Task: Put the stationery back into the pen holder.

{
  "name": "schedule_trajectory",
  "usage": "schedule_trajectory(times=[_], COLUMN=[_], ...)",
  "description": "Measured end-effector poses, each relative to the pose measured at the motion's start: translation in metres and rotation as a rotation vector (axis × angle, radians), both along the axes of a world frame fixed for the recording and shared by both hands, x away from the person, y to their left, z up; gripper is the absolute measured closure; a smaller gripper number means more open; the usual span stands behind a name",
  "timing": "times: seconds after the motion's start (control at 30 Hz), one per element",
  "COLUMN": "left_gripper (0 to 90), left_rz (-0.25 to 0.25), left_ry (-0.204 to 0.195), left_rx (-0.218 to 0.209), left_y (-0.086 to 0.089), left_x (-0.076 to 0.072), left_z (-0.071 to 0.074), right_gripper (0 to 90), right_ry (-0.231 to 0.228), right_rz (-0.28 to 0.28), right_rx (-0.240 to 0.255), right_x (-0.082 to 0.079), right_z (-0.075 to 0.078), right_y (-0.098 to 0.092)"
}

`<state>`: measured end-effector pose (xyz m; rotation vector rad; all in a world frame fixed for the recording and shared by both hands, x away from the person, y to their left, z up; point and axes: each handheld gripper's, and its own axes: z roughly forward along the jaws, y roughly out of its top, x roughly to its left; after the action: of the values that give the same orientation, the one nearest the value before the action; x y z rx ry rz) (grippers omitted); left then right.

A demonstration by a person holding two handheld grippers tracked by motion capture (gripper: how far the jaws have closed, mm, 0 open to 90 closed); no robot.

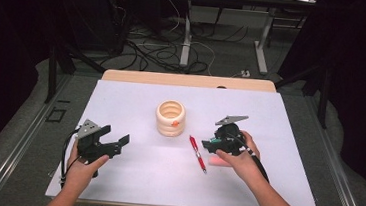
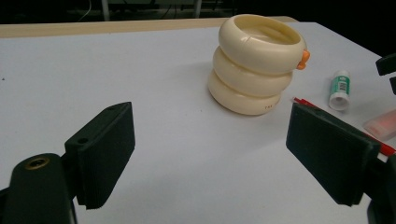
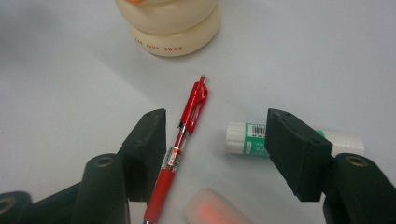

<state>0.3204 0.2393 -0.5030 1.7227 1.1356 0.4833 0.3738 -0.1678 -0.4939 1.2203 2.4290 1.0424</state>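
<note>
White table [image 1: 129, 178] with a wood strip along the far edge, dark room behind, cables on the floor past it. Cream ringed pen cup [image 1: 170, 117] stands upright near the middle of the table, with a small orange tab on its side.

Your left gripper [image 1: 115, 142] sits at the left side of the table, well apart from the cup, pointed toward it. Its jaws are spread wide with nothing between them, just bare table; in the left gripper view the cup [image 2: 257, 64] stands upright beyond them.

Your right gripper [image 1: 211, 144] is at the right of the cup, angled down over the small stuff lying there. In the right gripper view its jaws stand apart and grip nothing. The red pen [image 3: 180, 145] lies flat on the table, just beside the left jaw, tip end toward the cup [image 3: 169, 23]. The glue stick [image 3: 245, 138], white with a green label, lies on its side, partly hidden behind the right jaw. Bare table shows in the middle of the gap. A pink eraser [image 3: 215, 211] in a clear sleeve lies close to the camera, between the jaws' bases. In the high view the pen [image 1: 197, 154] lies just left of your right hand [image 1: 239, 158], near the cup.
</note>
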Motion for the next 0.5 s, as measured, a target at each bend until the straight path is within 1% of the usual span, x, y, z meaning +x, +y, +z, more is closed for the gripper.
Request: schedule_trajectory(times=[0.03,0.1,0.13,0.17,0.2,0.23,0.27,0.3,0.37,0.43,0.5], left_gripper=[15.8,15.8,15.8,15.8,15.8,15.9,15.9,15.9,15.9,16.0,16.0], left_rz=[-0.001,-0.006,-0.005,-0.006,-0.006,-0.007,-0.010,-0.011,-0.012,-0.016,-0.015], left_ry=[0.000,0.001,0.001,0.001,0.000,0.000,-0.001,-0.002,-0.002,-0.004,0.000], left_rx=[0.002,0.010,0.011,0.012,0.013,0.013,0.015,0.016,0.017,0.021,0.013], left_y=[0.000,0.001,0.000,0.000,0.000,0.000,0.000,-0.001,-0.001,-0.001,-0.002], left_x=[0.000,0.000,0.000,0.000,0.000,0.000,0.000,0.000,0.000,0.000,0.000], left_z=[0.000,0.000,0.000,0.000,-0.001,-0.001,-0.001,-0.001,0.000,0.000,0.000], right_gripper=[41.8,45.1,46.9,48.8,50.6,52.2,53.1,54.2,56.5,59.5,62.6], right_ry=[-0.006,0.020,0.024,0.038,0.050,0.068,0.073,0.088,0.104,0.119,0.126], right_rz=[-0.013,-0.019,-0.020,-0.020,-0.019,-0.021,-0.019,-0.016,-0.019,-0.022,-0.026], right_rx=[0.004,0.015,0.028,0.006,0.000,0.004,0.007,0.000,-0.015,-0.007,-0.025], right_x=[-0.001,-0.001,-0.001,-0.001,-0.001,-0.001,-0.001,-0.001,-0.002,-0.002,-0.002], right_z=[-0.001,-0.002,-0.003,-0.002,-0.003,-0.004,-0.005,-0.006,-0.007,-0.010,-0.011], right_y=[0.002,0.004,0.005,0.006,0.007,0.008,0.009,0.010,0.012,0.016,0.018])
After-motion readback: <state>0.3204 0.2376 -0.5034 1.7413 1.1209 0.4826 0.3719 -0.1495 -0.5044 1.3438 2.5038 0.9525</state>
